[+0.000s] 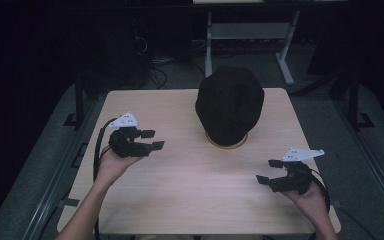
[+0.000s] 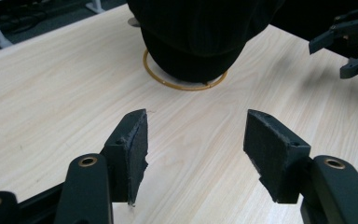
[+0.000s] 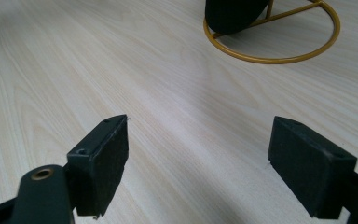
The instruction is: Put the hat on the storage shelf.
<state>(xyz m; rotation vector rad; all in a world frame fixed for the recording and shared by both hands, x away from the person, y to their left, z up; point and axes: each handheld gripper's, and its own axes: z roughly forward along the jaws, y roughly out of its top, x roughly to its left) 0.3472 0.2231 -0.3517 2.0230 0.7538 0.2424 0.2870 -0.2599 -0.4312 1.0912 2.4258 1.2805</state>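
A black cap rests on a stand with a gold wire ring base at the table's far middle. The cap and ring lie ahead in the left gripper view. In the right gripper view the ring and the cap's lower edge sit at the top. My left gripper is held open at the table's left, pointing right toward the cap, nothing between its jaws. My right gripper is held open near the front right, pointing left, its jaws empty.
The light wood table has bare room in front of the stand and between the two grippers. Beyond the far edge stand a white desk frame and cables on a dark floor. The right gripper's jaws appear far right in the left gripper view.
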